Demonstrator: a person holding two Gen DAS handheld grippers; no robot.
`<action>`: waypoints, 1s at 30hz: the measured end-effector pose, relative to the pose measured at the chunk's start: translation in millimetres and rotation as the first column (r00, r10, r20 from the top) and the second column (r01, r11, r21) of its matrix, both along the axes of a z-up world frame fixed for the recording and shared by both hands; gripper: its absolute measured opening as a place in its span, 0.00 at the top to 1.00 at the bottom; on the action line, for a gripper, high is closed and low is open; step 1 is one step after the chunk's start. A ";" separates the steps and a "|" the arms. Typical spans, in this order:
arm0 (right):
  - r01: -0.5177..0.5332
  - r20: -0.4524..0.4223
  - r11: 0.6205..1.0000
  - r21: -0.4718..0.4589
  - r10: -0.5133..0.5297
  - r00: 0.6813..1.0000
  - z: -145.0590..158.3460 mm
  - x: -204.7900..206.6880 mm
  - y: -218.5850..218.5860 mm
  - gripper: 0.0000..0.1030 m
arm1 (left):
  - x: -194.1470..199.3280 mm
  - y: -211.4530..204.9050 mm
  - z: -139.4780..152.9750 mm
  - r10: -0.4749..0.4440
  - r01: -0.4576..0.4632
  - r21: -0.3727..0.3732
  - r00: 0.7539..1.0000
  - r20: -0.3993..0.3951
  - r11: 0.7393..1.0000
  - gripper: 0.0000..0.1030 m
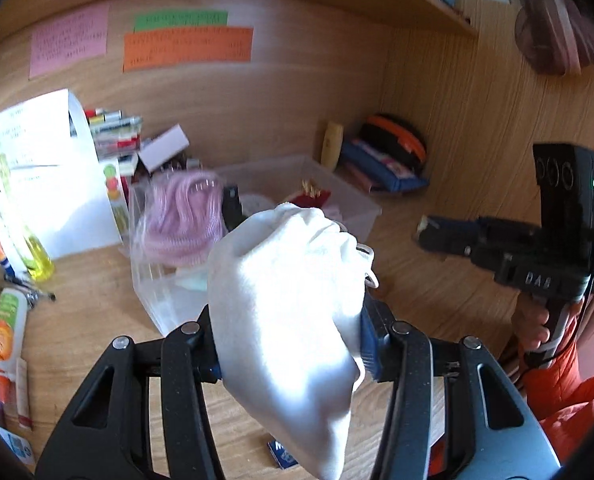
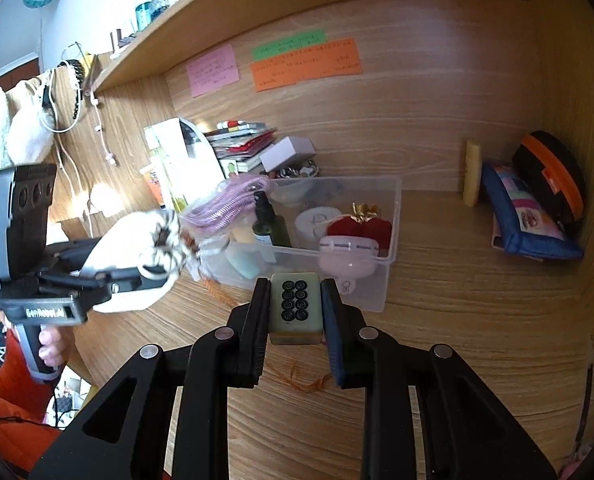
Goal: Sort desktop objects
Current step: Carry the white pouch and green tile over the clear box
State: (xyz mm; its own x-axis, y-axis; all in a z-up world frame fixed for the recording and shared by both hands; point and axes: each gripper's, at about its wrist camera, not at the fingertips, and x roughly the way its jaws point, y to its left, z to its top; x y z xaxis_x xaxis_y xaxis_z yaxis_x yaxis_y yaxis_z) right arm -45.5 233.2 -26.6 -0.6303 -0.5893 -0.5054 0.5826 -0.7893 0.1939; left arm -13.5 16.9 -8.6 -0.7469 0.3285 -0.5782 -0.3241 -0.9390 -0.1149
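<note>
My left gripper is shut on a white drawstring cloth pouch and holds it above the desk, in front of a clear plastic bin. It also shows at the left of the right wrist view with the pouch. My right gripper is shut on a green mahjong tile with black circles, held just before the clear bin. The bin holds pink cord, a dark bottle, a red pouch and a pink round case.
Papers, boxes and bottles stand at the left back. Tubes lie at the left edge. A blue pouch, an orange-black case and a yellow block sit in the right corner. A shelf runs overhead.
</note>
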 end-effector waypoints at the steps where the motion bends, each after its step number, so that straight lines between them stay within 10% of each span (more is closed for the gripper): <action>1: 0.000 -0.005 1.000 0.003 0.000 1.000 1.0 0.7 -0.9 0.78 | 0.1 -1.5 3.0 0.002 -0.002 0.001 1.000 -0.006 1.000 0.52; 30: 0.031 0.033 0.999 0.035 -0.032 0.999 19.6 -79.1 -21.7 0.78 | -100.4 0.2 34.2 0.063 -0.064 -0.010 0.996 -0.063 0.998 0.51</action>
